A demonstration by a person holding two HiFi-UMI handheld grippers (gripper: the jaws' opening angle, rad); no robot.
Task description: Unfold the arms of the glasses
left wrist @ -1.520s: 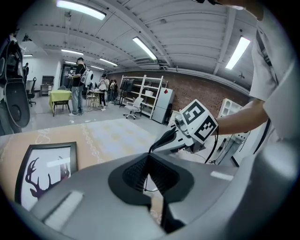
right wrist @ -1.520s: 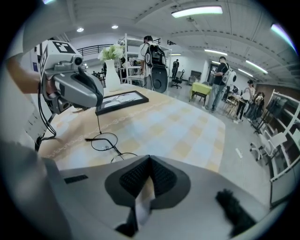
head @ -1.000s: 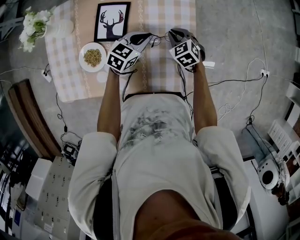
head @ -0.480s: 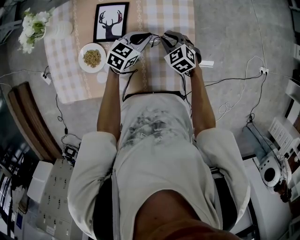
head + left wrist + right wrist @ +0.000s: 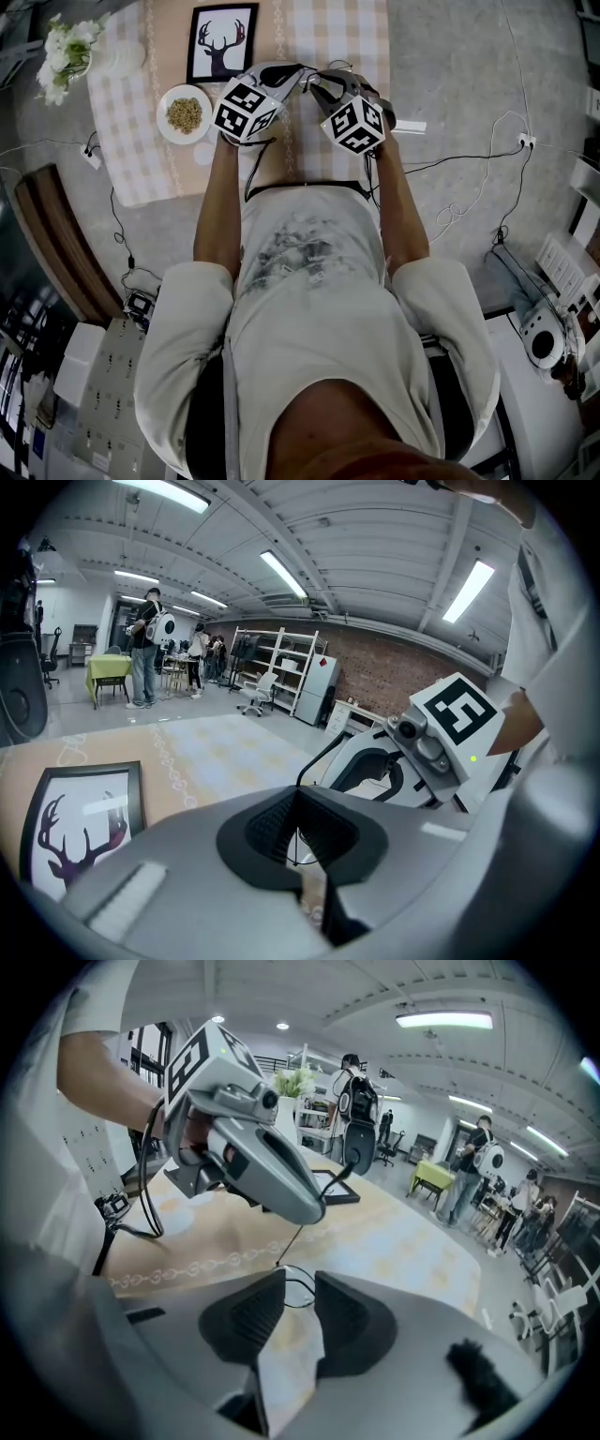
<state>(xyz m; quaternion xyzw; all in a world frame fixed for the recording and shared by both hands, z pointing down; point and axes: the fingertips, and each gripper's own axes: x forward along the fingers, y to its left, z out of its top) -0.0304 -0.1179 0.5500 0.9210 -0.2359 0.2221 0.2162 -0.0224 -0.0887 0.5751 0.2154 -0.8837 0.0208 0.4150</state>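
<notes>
Closest in, your left tool (image 5: 298,829) is clenching on one thin wire arm of the glasses (image 5: 296,1288). Its pads are pressing together with nothing but that wire between them. Just past its tips, your right tool (image 5: 300,1299) is standing released, with its jaws a little apart. The rim of the glasses is lying in the gap at the jaw tips, and neither pad is clearly biting on it. The glasses seem to be hanging between the two tool tips, above the bench (image 5: 328,37) rather than resting on it.

You are handling something very light, and it is likely to be springy. The wire is thin enough to twist or slide through the pads, and the hinges are probably the weak spot. The lenses will be slick and a poor place to pinch.

Take the front with the right tool on the rim beside the hinge, not on the glass. Leave the left tool where it is gripping along the arm, and swing the arm around its hinge gently, without pulling it.

Farther off, to the left of the left tool, a framed deer picture (image 5: 80,829) is lying flat on the bench, well clear of the work.
</notes>
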